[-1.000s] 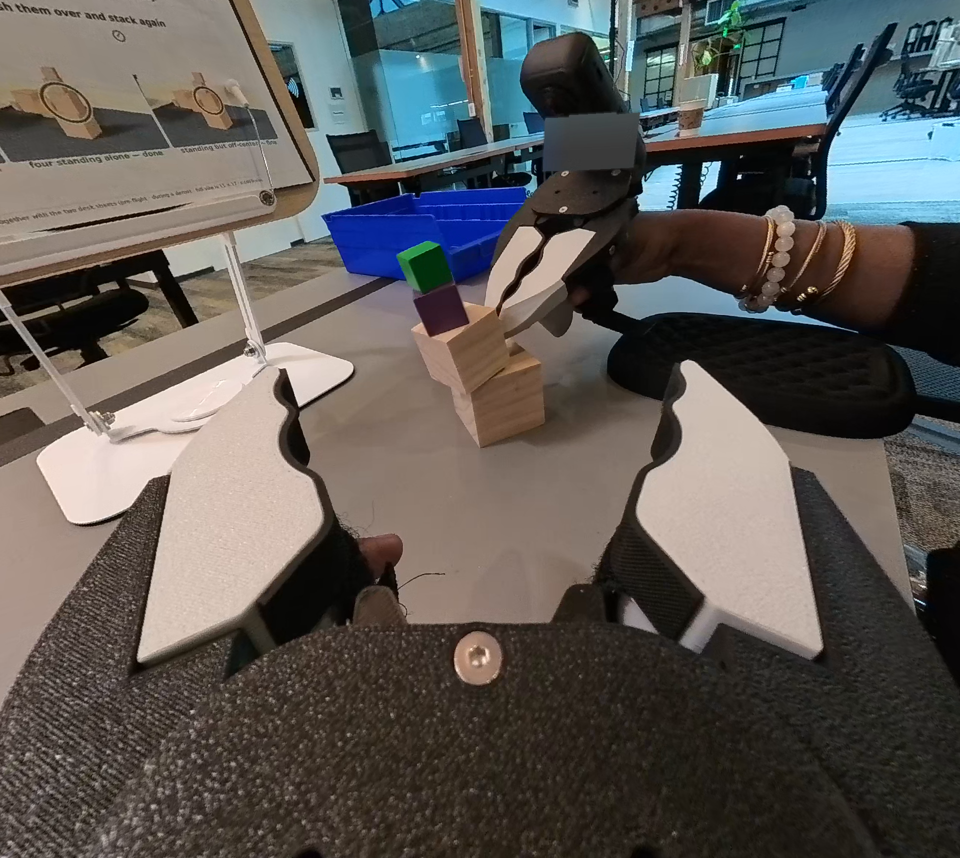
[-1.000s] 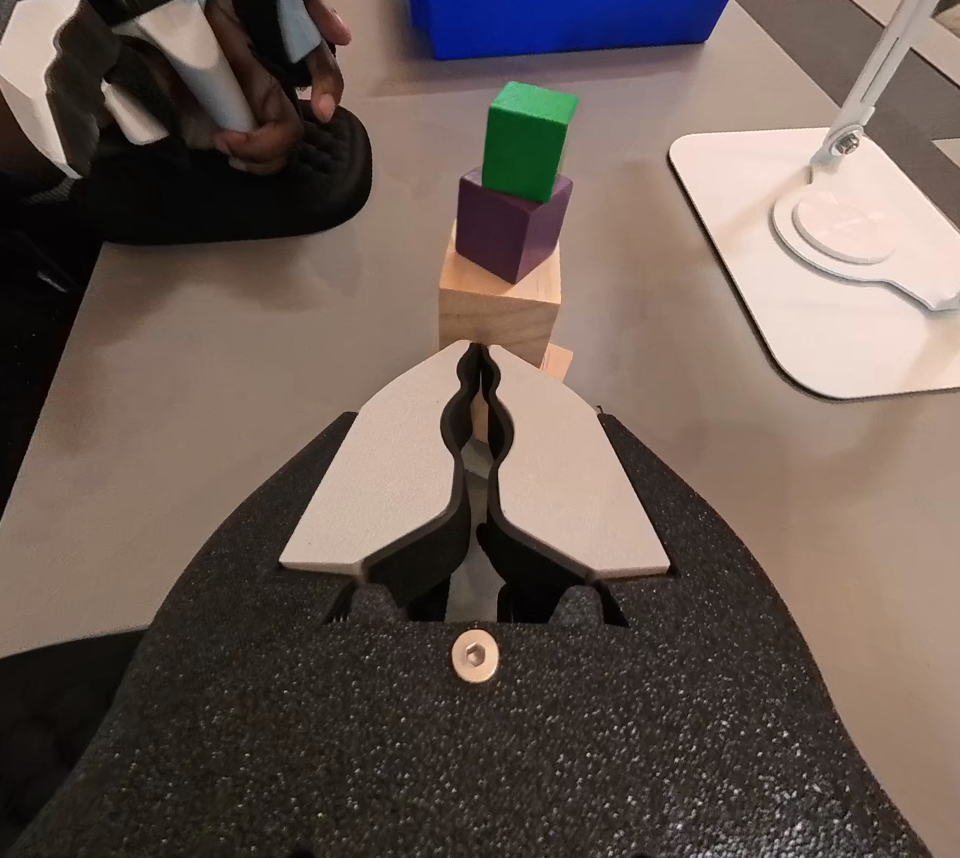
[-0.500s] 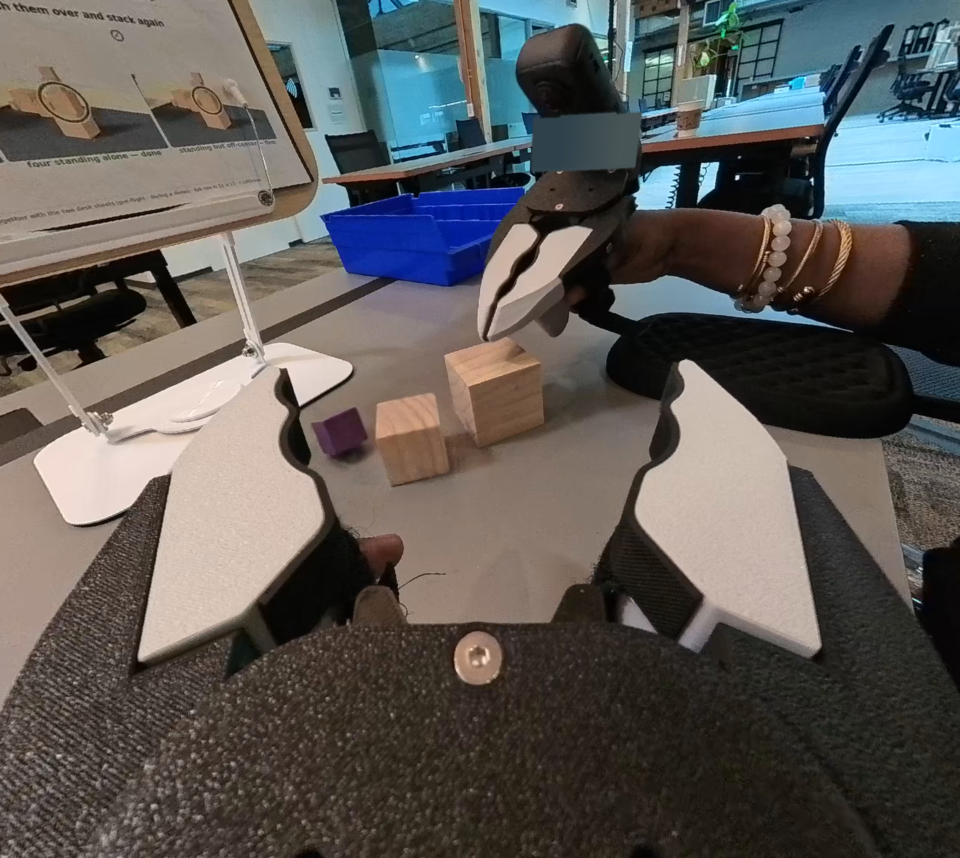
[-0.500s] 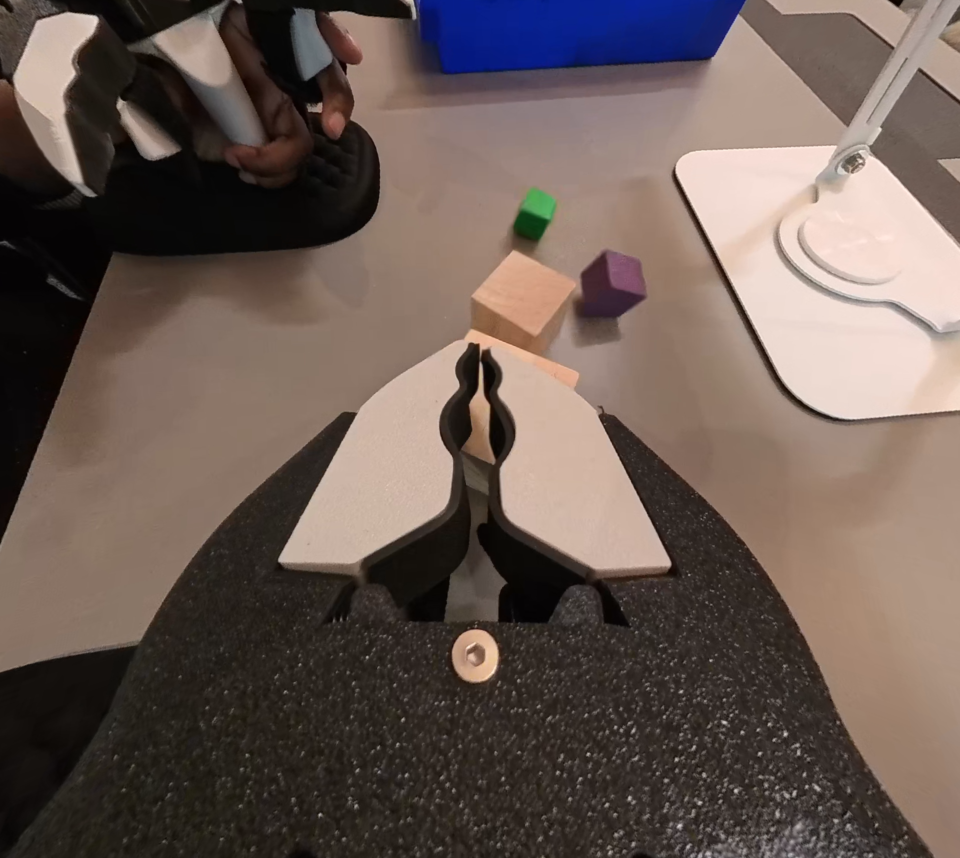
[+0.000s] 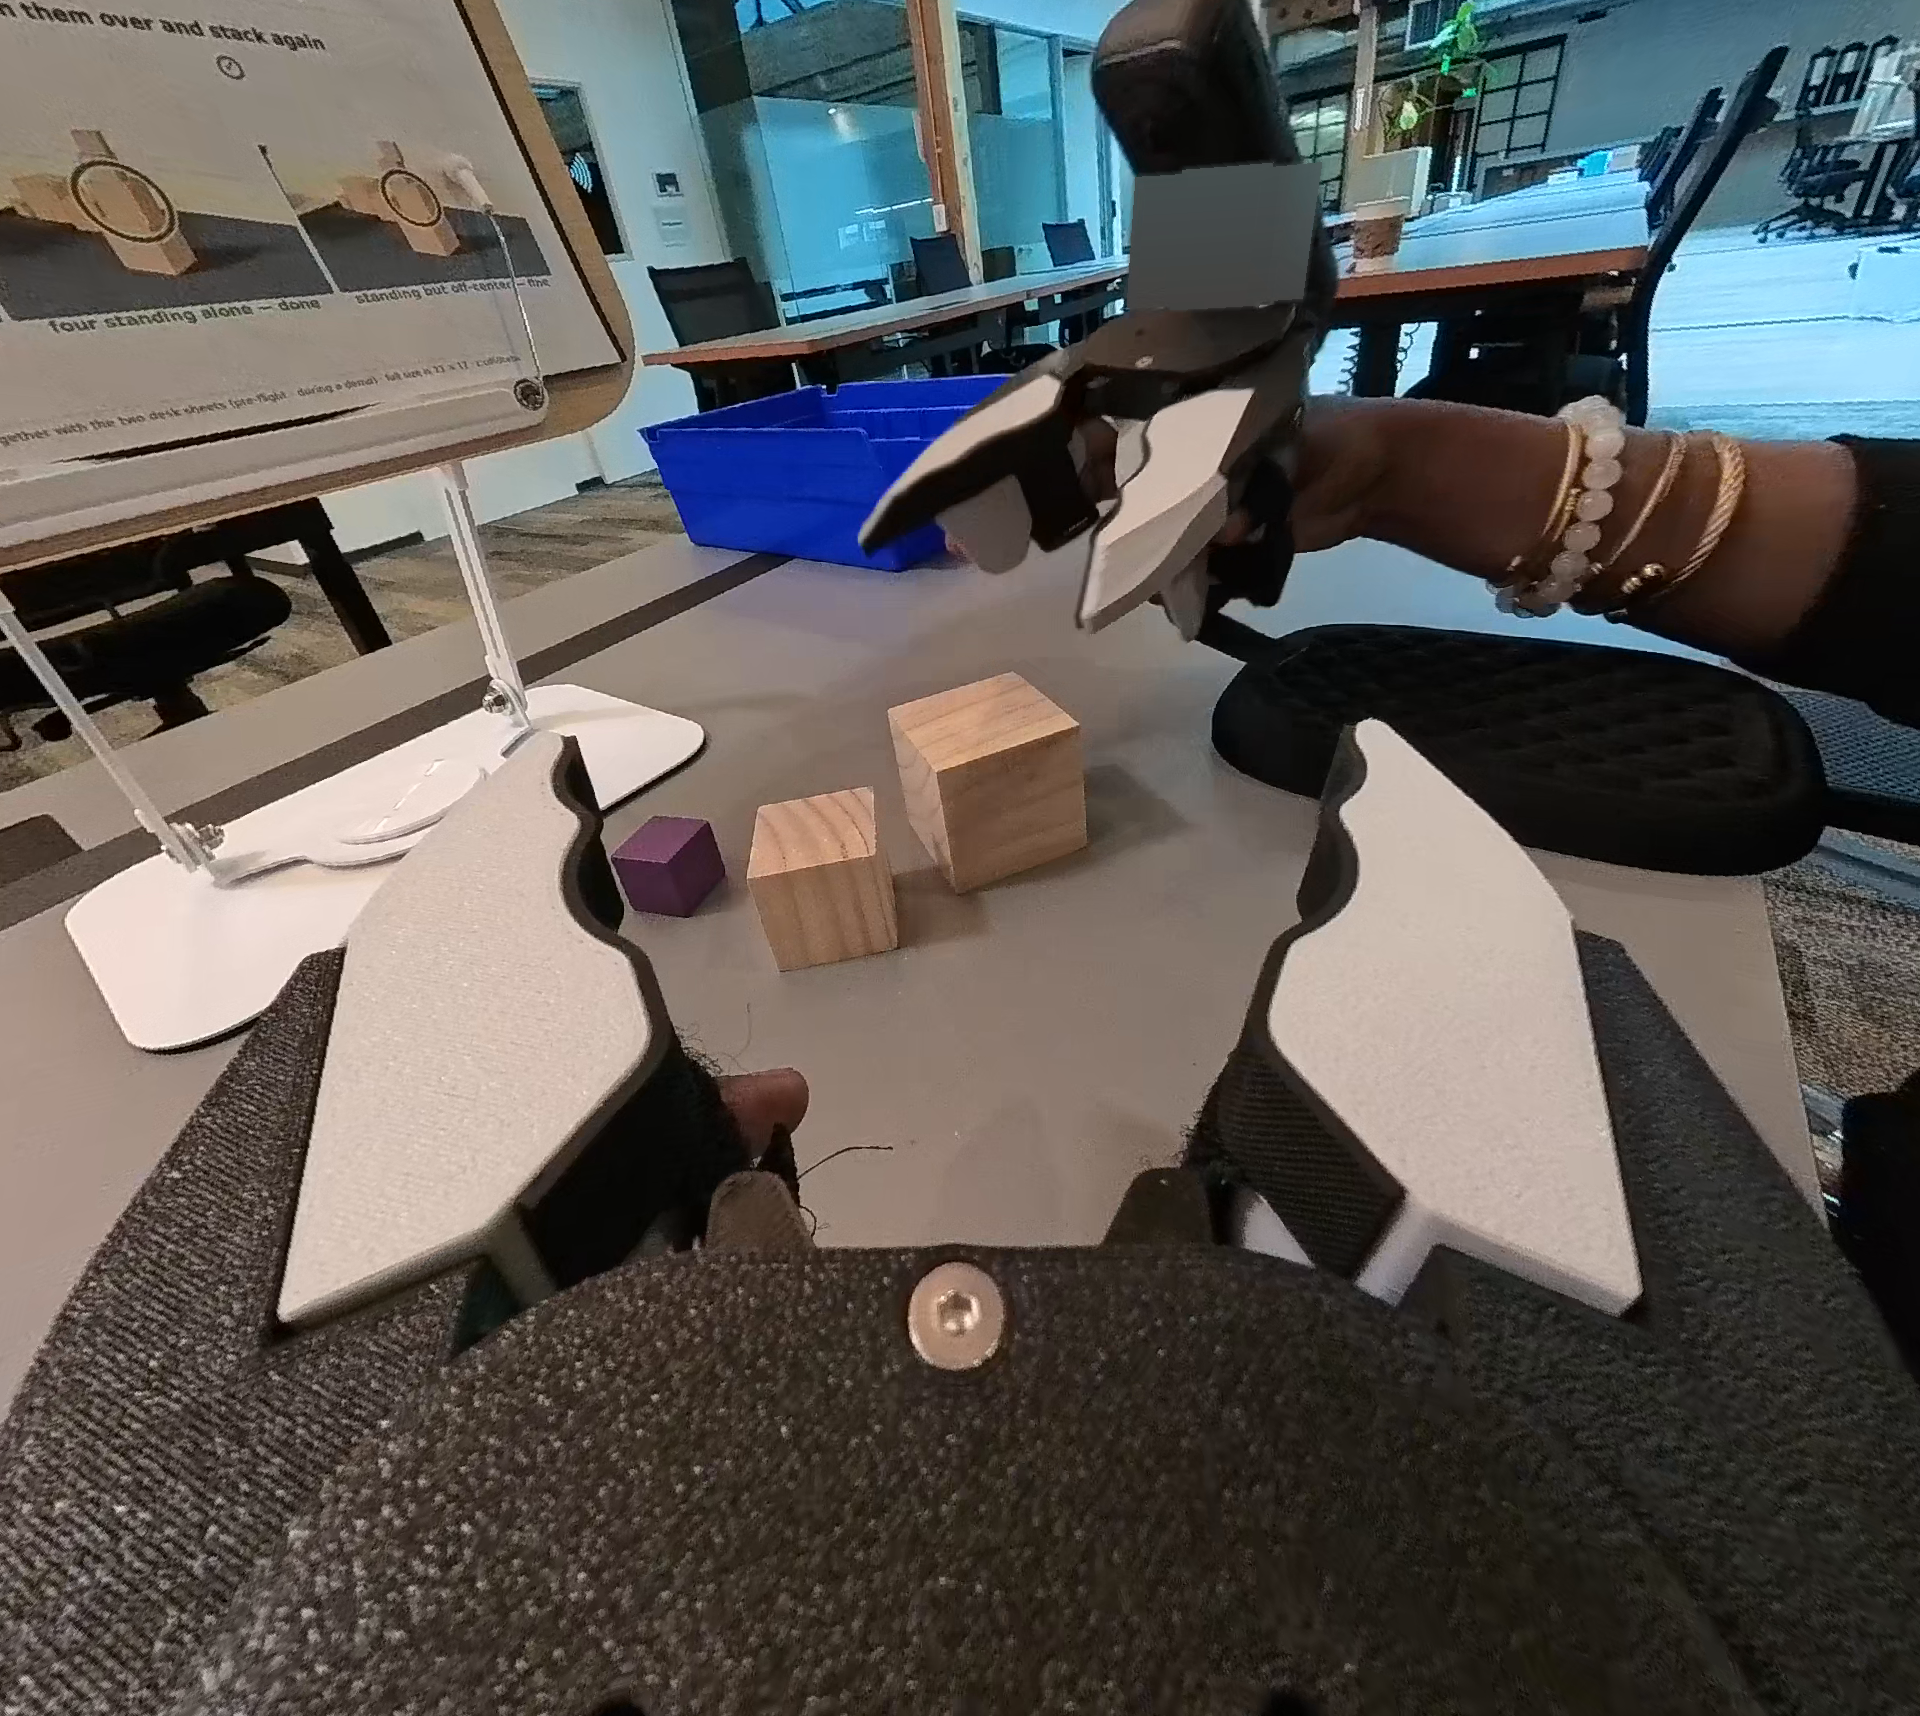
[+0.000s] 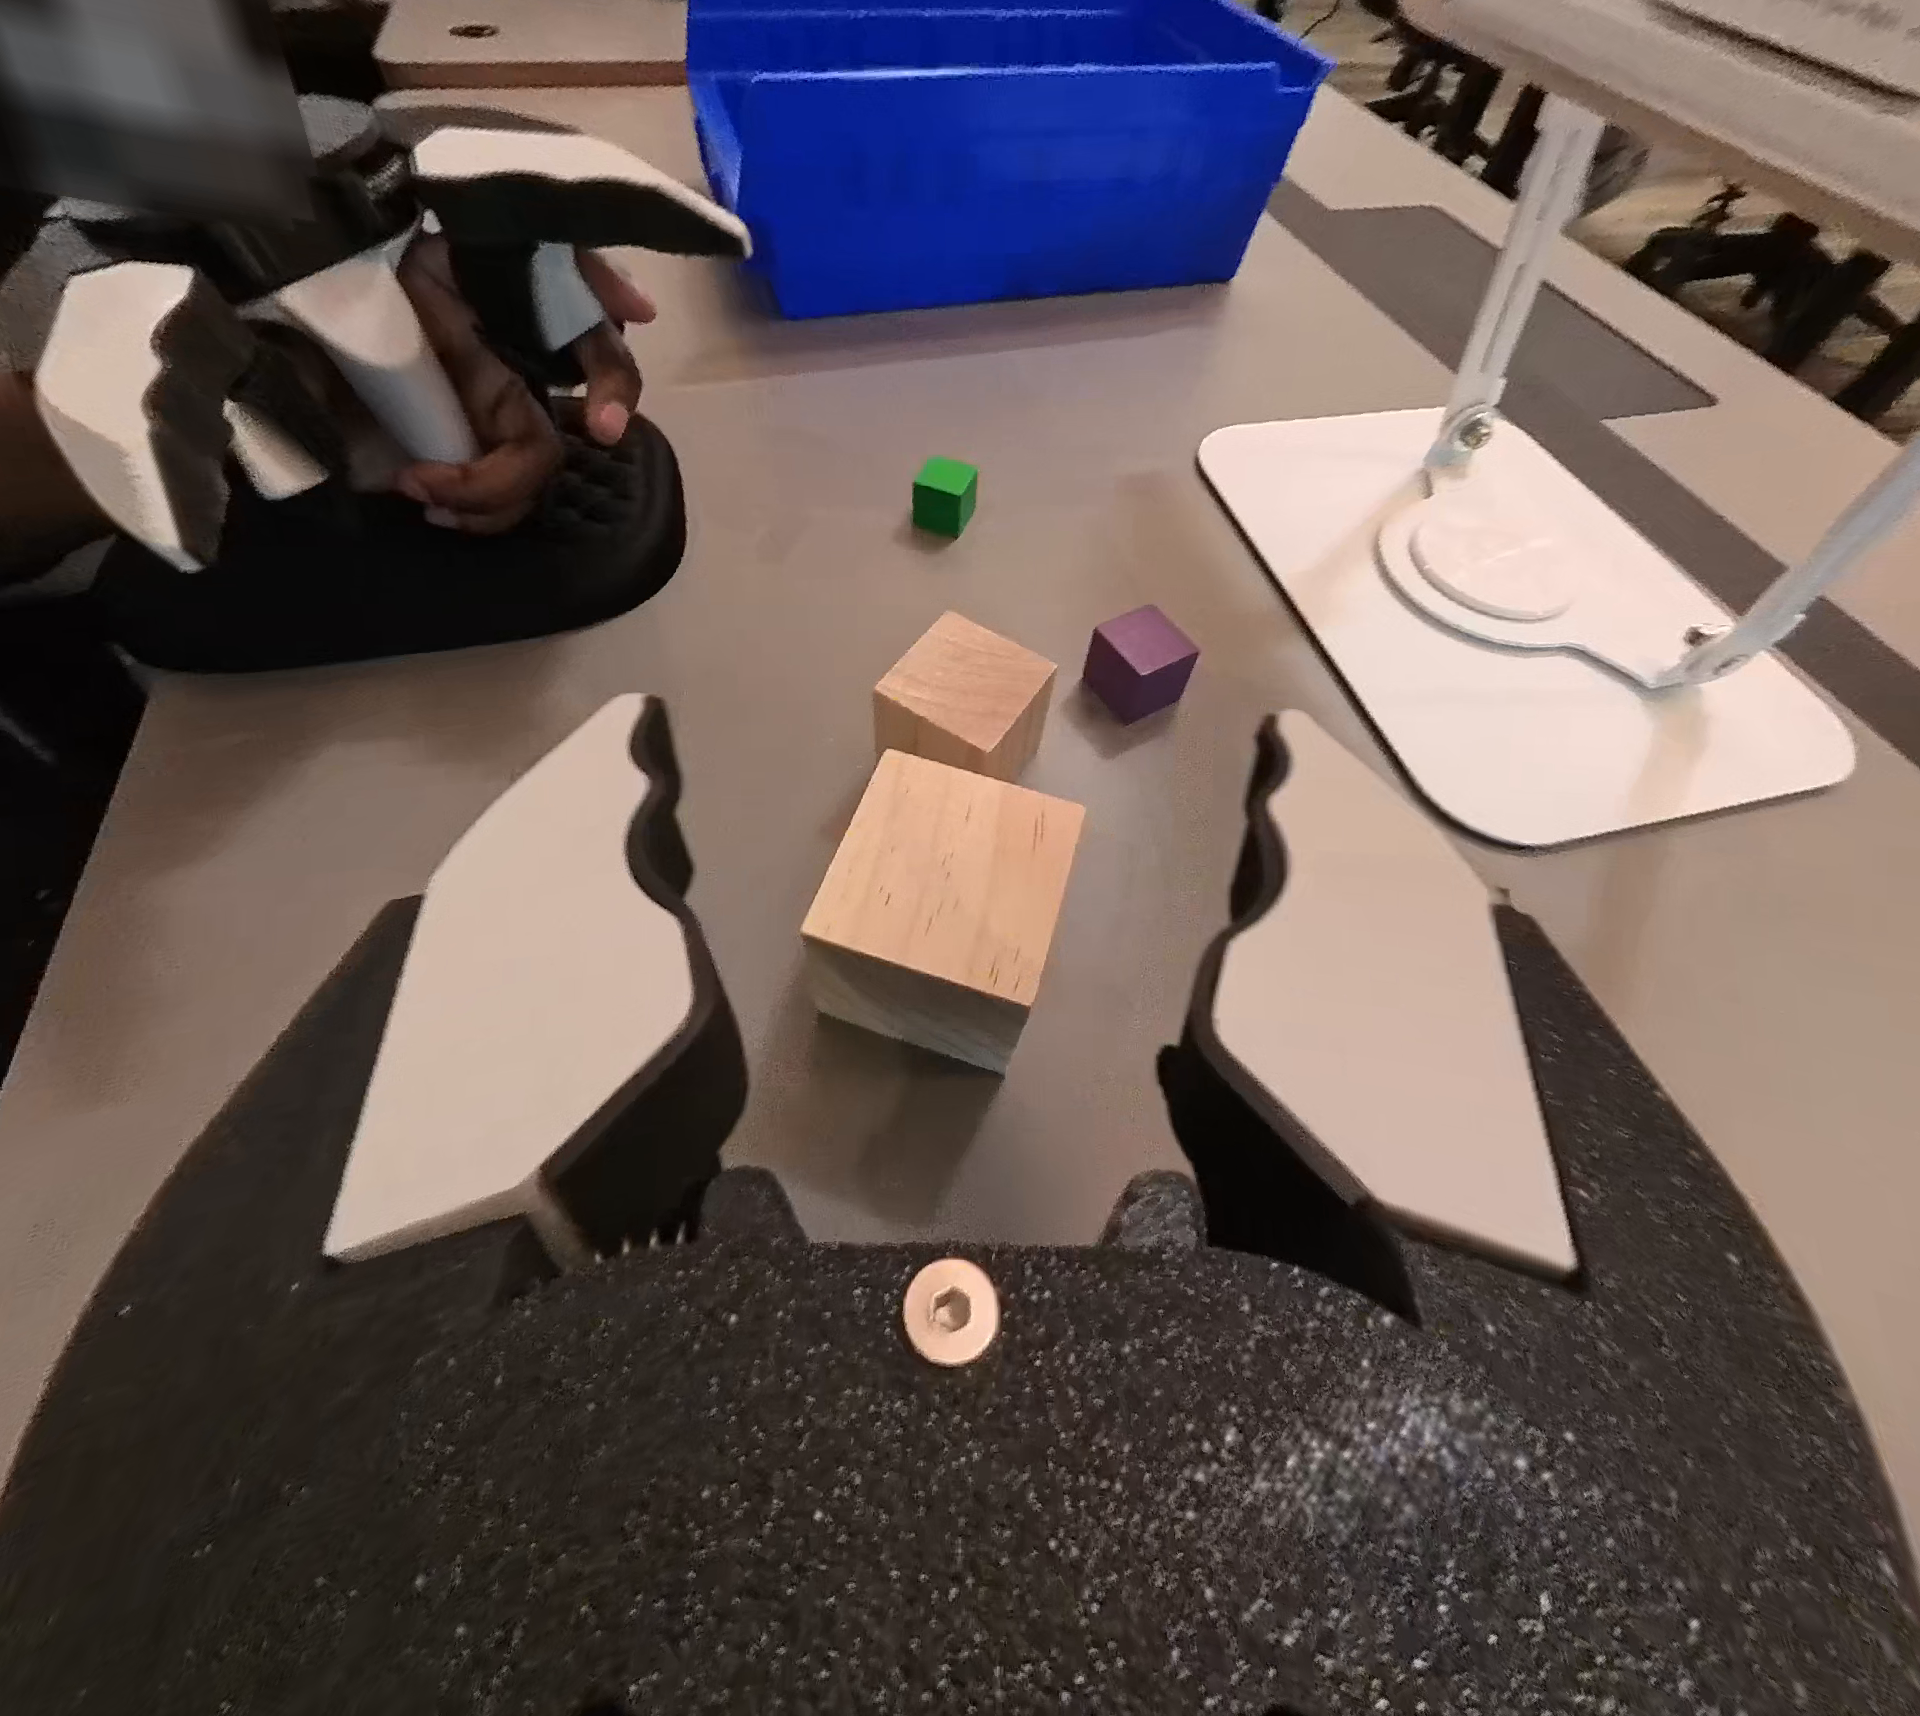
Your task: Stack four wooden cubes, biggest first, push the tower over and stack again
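Four cubes lie loose on the grey table (image 6: 312,835). They are a large wooden cube (image 6: 945,897), a smaller wooden cube (image 6: 961,695), a purple cube (image 6: 1138,664) and a green cube (image 6: 943,497). My right gripper (image 6: 958,716) is open and empty; the left wrist view shows it (image 5: 982,580) raised above the large wooden cube (image 5: 987,793). My left gripper (image 5: 961,741) is open and empty, held back from the smaller wooden cube (image 5: 821,877) and the purple cube (image 5: 670,864). One of its fingers (image 6: 582,201) shows at the left of the right wrist view.
A blue bin (image 6: 987,191) stands at the far side of the table. A white stand base (image 6: 1507,627) with a sign board (image 5: 208,108) is beside the cubes. A black padded armrest (image 5: 1538,752) lies under the right hand, another (image 6: 416,565) under the left.
The stack of four cubes fell while my shut right gripper pushed against it, and the cubes scattered on the table. My right gripper then rose, drew back and opened. My left gripper stayed open.
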{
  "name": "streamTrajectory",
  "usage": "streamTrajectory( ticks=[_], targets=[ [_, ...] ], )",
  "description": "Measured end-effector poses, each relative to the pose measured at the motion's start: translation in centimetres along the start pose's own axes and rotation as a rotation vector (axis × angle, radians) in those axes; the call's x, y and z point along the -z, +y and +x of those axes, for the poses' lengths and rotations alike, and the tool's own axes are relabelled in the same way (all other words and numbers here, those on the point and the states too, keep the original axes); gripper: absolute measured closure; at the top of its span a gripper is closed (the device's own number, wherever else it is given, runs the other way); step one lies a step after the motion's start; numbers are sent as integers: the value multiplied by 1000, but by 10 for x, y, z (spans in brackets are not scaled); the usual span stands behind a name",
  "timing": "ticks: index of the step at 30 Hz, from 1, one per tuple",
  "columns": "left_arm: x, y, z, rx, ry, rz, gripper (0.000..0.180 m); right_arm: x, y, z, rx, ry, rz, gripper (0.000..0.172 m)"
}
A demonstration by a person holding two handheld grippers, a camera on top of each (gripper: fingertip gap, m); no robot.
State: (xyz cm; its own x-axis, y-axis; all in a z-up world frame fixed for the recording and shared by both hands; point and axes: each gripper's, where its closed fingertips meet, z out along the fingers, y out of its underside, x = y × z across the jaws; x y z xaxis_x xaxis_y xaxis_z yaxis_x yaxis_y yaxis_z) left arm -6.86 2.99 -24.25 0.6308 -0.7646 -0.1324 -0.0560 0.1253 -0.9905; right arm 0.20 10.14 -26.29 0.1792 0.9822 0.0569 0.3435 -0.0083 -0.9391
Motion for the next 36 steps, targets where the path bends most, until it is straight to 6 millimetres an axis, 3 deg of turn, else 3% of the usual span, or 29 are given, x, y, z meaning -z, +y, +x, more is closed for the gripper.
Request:
streamTrajectory(
  ticks=[2, 6, 16, 21, 36],
  targets=[
    [0, 0, 0, 0, 1, 0, 52, 3, -4, 2, -9, 33, 22, 54],
    [0, 0, 0, -1, 0, -1, 52, 12, -12, 3, -24, 61, 72, 46],
    [0, 0, 0, -4, -1, -2, 53, 33, -6, 1, -36, 98, 56, 48],
    [0, 1, 0, -4, -1, -3, 53, 42, -4, -12, -51, 112, 92, 48],
    [0, 0, -1, 1, -8, 0, 56, 70, -14, -49, -81, 409, 276, 60]
  ],
)
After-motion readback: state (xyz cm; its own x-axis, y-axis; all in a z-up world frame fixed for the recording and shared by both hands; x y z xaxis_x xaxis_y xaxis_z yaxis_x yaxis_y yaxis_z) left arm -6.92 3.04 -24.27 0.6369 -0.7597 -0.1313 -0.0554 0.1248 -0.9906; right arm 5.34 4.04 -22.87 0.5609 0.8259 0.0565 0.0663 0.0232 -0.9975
